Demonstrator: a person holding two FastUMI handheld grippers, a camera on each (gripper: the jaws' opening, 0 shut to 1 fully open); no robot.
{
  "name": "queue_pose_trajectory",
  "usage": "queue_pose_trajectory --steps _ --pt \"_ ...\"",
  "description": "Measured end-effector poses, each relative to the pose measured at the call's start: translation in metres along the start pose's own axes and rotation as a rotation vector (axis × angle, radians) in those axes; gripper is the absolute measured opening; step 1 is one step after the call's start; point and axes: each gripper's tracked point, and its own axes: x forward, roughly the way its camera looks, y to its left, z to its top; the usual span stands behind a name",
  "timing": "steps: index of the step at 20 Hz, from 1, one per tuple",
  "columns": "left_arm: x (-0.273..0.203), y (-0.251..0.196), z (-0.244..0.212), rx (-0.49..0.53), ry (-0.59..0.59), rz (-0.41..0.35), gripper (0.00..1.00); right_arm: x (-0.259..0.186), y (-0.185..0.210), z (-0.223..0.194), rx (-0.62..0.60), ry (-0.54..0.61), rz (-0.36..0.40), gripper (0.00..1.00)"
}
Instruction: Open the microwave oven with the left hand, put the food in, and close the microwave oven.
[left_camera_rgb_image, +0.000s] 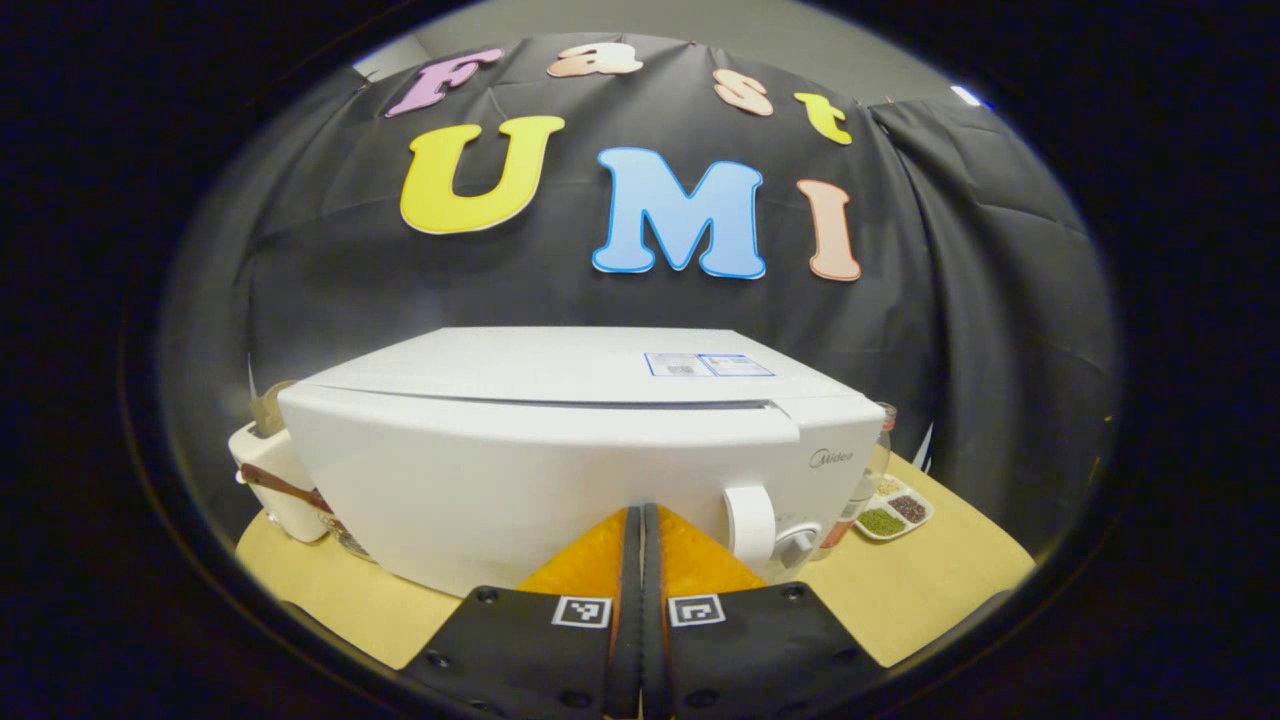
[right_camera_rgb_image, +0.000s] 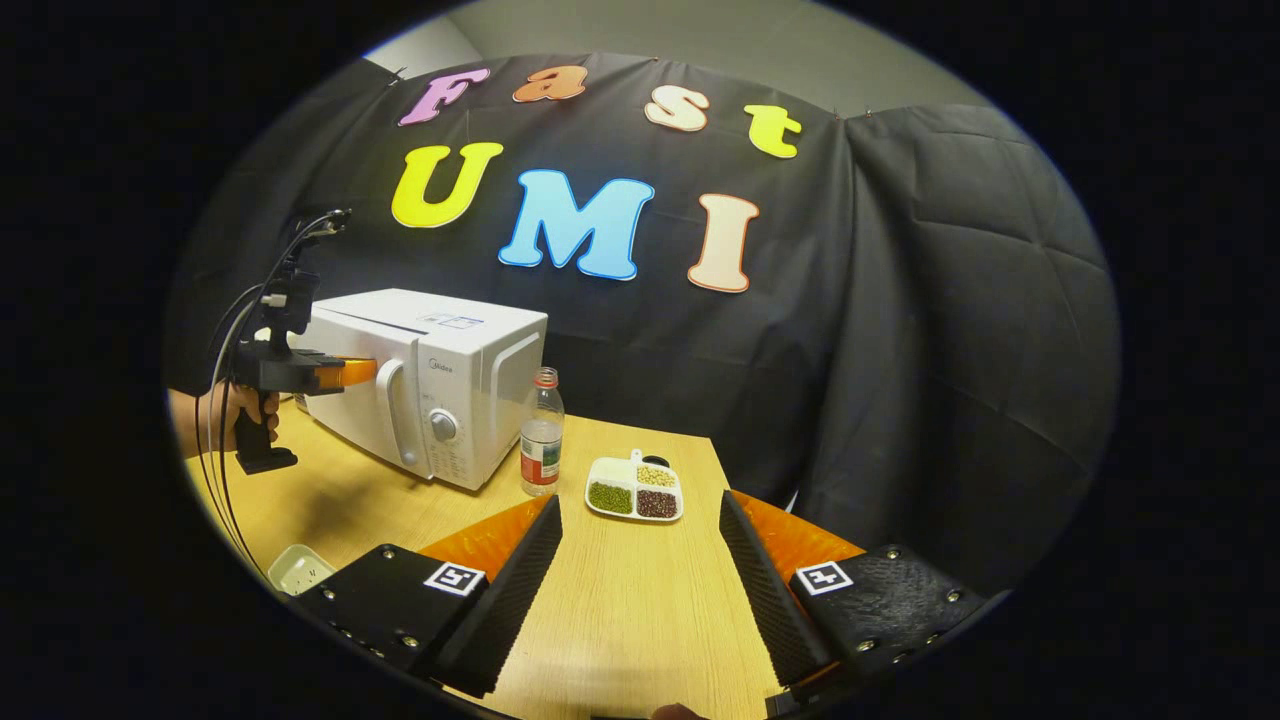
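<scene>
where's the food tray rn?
Right gripper view: the divided tray sits on the table, right of the bottle beside the microwave, ahead of the right gripper.

The microwave (left_camera_rgb_image: 520, 470) looks smooth, glossy white plastic. The table (right_camera_rgb_image: 620, 590) is matt, pale wood. The bottle (right_camera_rgb_image: 541, 432) is clear plastic.

From my right gripper view, the microwave (right_camera_rgb_image: 430, 375) sits on the table (right_camera_rgb_image: 620, 600) at the left, a bottle (right_camera_rgb_image: 541, 432) just beside it, then a divided dish (right_camera_rgb_image: 635, 490) further right (well apart from the microwave).
</scene>
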Motion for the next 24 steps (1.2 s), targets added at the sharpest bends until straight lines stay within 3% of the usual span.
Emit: queue_pose_trajectory --steps 9,16,24 --pt "0.004 0.002 0.010 0.023 0.000 0.035 0.07 0.008 0.024 0.017 0.014 -0.047 0.075 0.98" --pt "-0.043 0.006 0.037 -0.002 -0.068 0.019 0.07 0.013 0.052 0.040 0.044 -0.086 0.132 0.98" --pt "-0.122 0.037 0.083 0.044 -0.169 0.025 0.07 0.009 0.093 0.070 0.075 -0.138 0.176 0.97"
